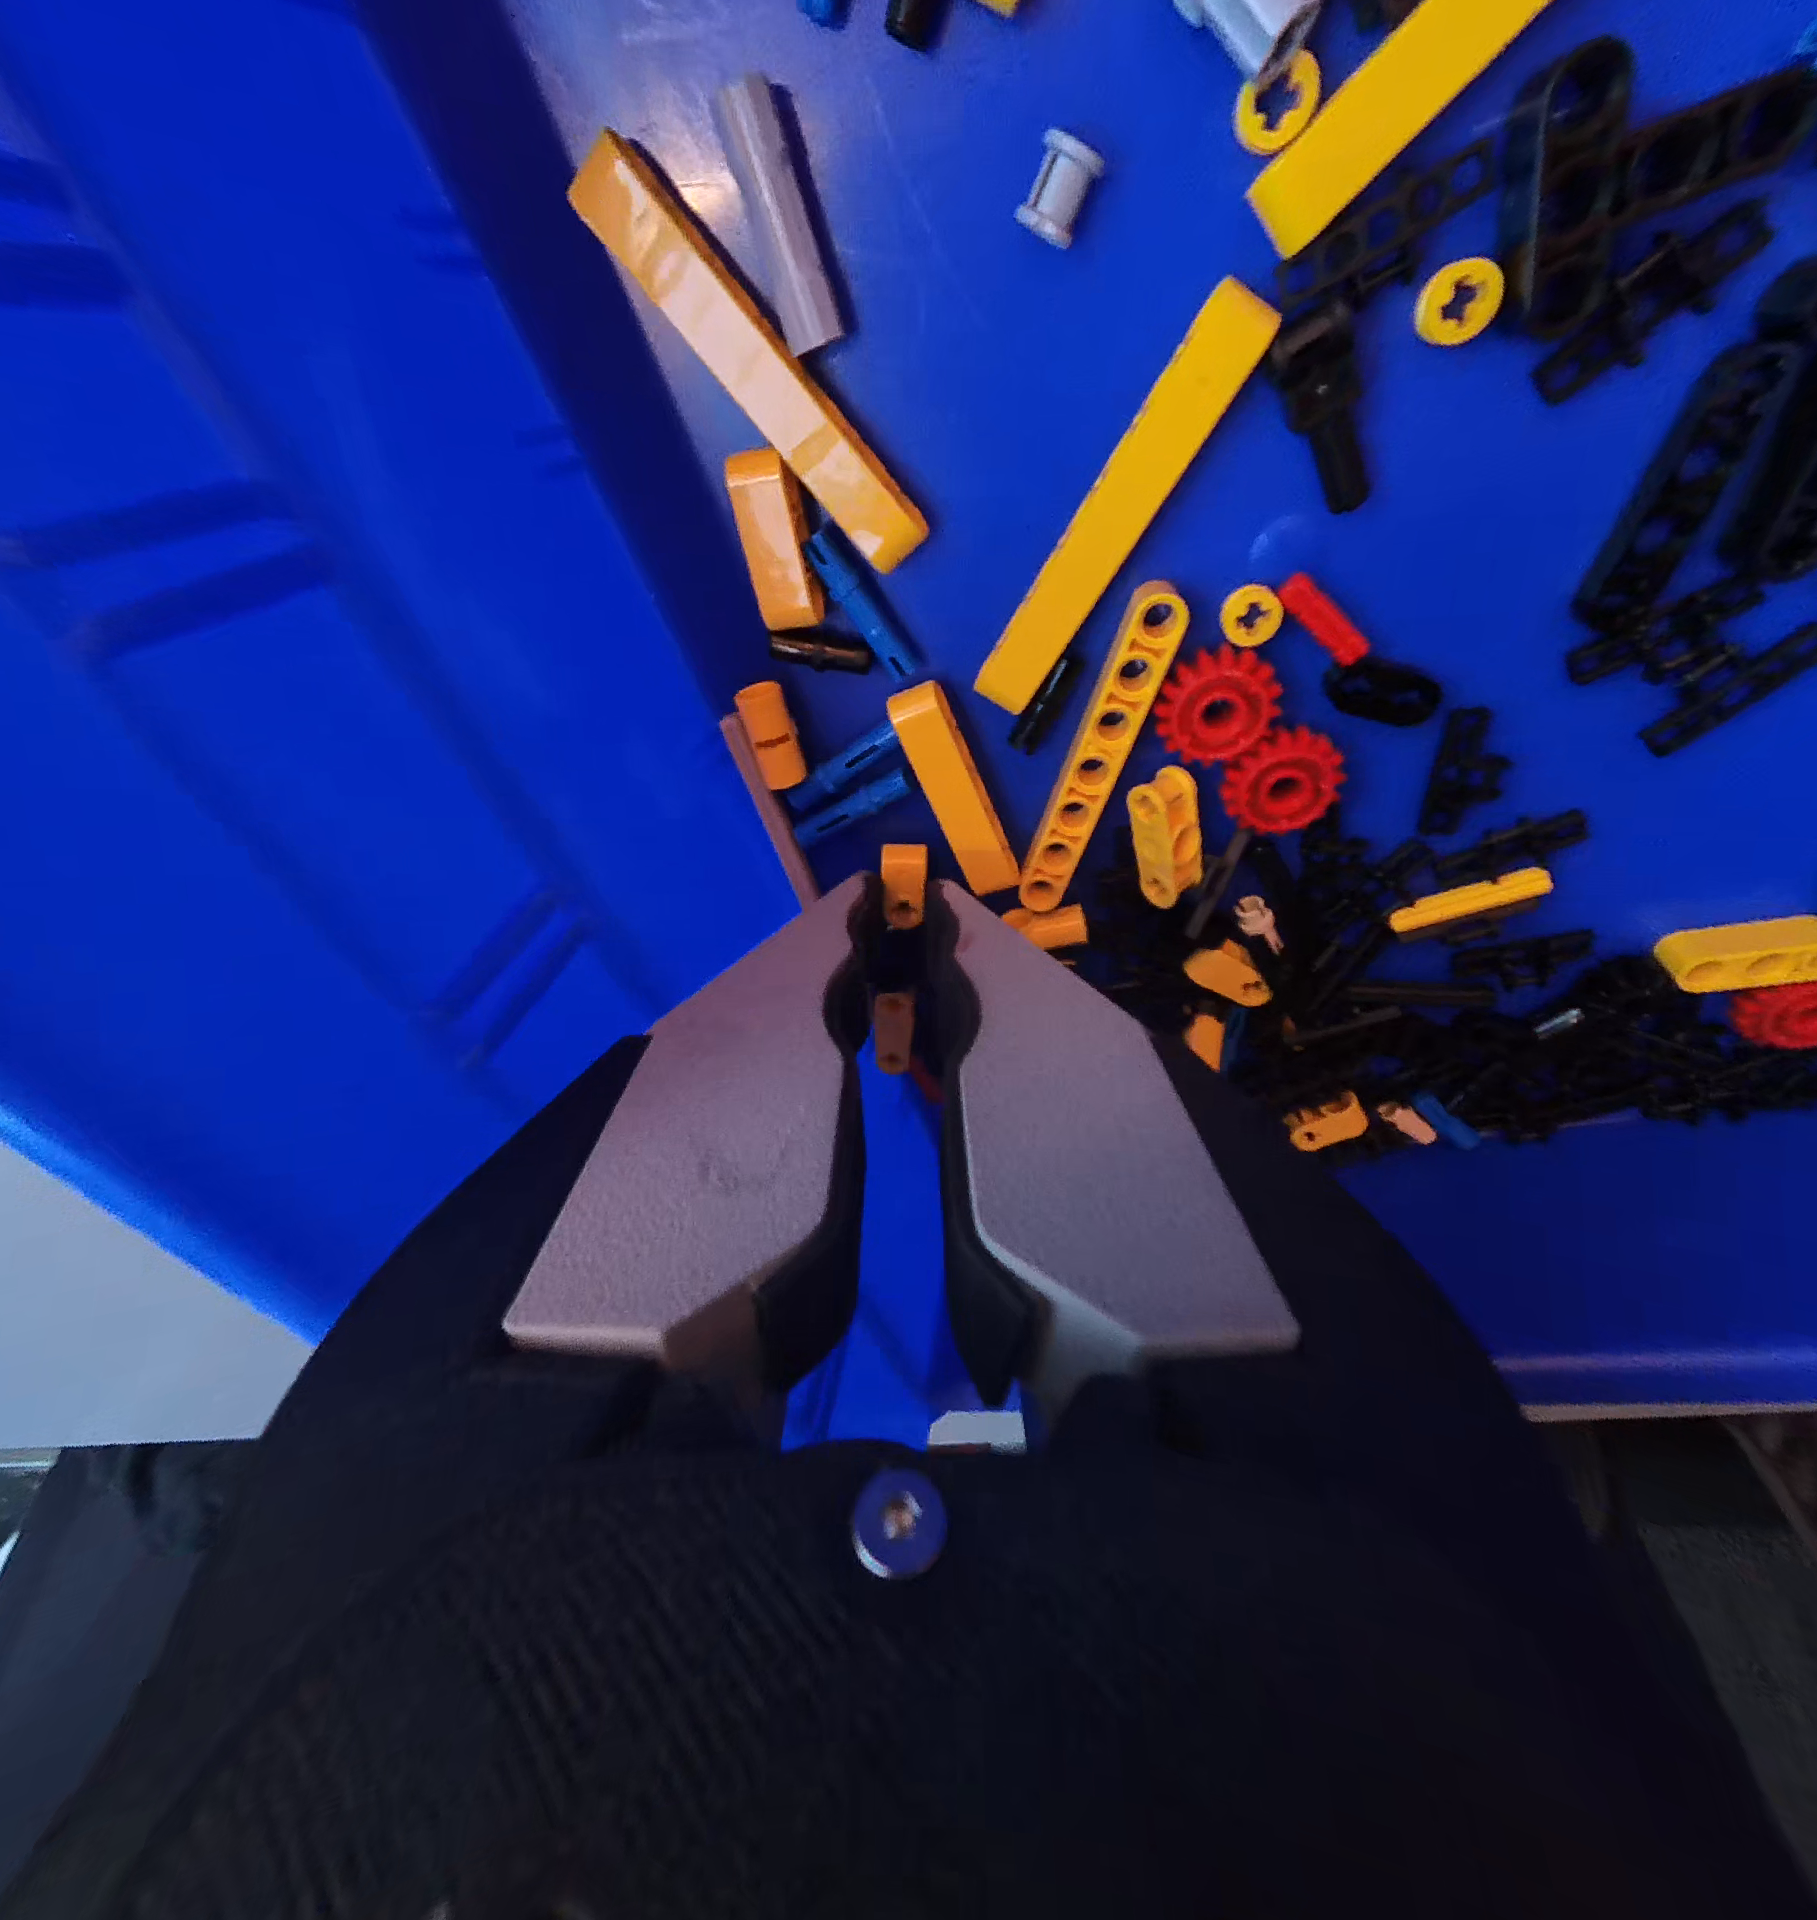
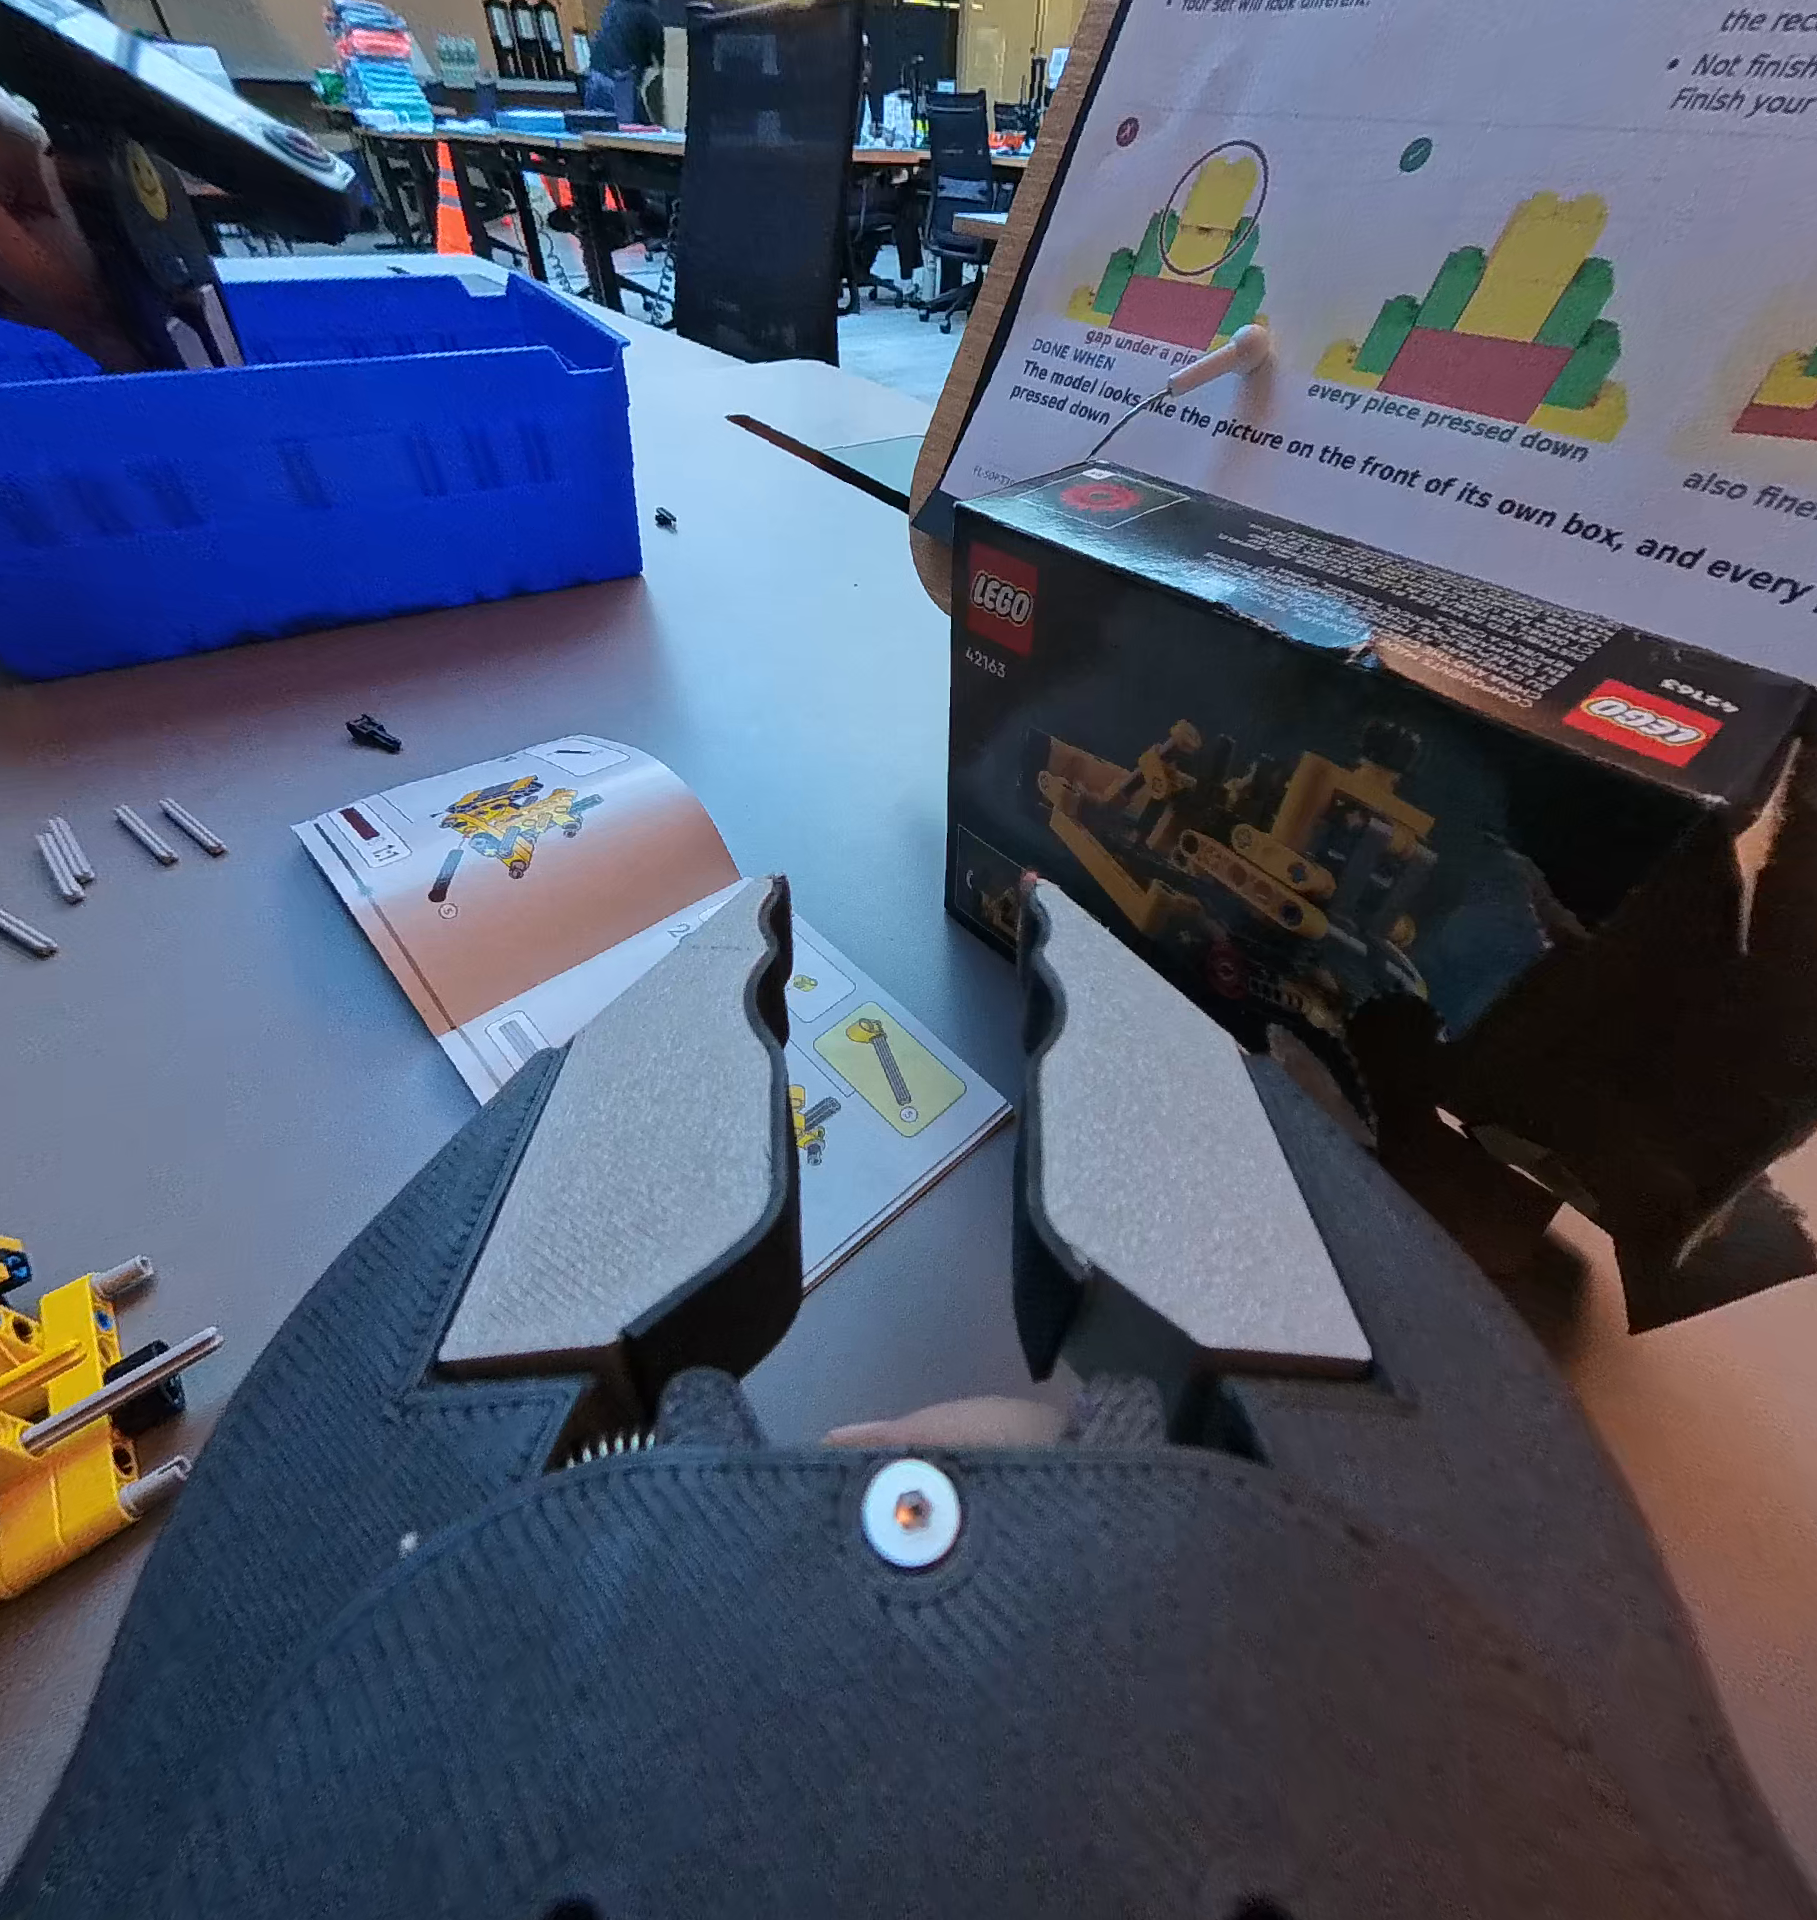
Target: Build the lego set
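Observation:
In the left wrist view my left gripper [image 1: 902,914] is inside the blue bin [image 1: 312,623], shut on a small yellow-orange connector piece [image 1: 902,878] that stands upright between the fingertips. Loose yellow beams [image 1: 1132,499], red gears [image 1: 1218,707] and black pieces [image 1: 1403,1018] lie on the bin floor ahead and to the right. In the right wrist view my right gripper [image 2: 904,914] is open and empty above the open instruction booklet [image 2: 530,883]. A partly built yellow model [image 2: 31,1403] lies at the left edge. The left gripper [image 2: 156,208] shows far off, reaching into the blue bin [image 2: 291,499].
The set's dark box [image 2: 1299,810] stands just right of my right gripper, with a printed instruction sheet [image 2: 1455,260] propped behind it. Several grey axles [image 2: 104,852] and a small black piece [image 2: 372,734] lie on the grey table [image 2: 208,1091]. Desks and chairs stand behind. Some 55 cm of space lies between my two pairs of fingers.

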`<state>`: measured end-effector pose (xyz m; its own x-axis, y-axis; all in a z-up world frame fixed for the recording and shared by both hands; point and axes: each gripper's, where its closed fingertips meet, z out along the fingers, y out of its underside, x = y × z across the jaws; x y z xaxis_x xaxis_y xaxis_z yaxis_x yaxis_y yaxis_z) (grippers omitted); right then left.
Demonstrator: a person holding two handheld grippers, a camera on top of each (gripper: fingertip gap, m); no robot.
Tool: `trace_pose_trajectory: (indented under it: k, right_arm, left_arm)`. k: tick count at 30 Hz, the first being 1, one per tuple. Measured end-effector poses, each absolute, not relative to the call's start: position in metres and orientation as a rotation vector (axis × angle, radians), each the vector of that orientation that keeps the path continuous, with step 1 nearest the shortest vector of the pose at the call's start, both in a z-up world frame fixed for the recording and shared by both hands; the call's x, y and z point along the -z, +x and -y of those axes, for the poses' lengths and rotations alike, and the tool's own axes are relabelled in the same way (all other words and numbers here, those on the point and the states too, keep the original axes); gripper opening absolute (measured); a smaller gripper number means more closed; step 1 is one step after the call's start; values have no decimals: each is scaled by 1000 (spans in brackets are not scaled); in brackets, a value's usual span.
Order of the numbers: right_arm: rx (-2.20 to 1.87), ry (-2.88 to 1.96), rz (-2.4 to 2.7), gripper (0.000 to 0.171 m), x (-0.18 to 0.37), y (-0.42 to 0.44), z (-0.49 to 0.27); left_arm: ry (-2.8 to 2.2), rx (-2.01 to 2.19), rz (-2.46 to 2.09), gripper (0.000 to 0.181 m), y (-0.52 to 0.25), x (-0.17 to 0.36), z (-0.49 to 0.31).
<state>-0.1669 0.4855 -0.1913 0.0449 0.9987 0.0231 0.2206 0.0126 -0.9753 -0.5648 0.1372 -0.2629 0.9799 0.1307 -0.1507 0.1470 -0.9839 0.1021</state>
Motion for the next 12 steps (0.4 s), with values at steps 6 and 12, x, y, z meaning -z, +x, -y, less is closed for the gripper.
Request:
trace_pose_trajectory:
  k: [6, 12]
  right_arm:
    - [-1050, -1382, 1342, 41, 191, -167, -486]
    - [-1043, -1383, 1346, 40, 192, -167, -486]
  left_arm:
    - [3089, 376, -192, 5, -568, 233, -150]
    - [3418, 415, 110, 5, -486, 159, -218]
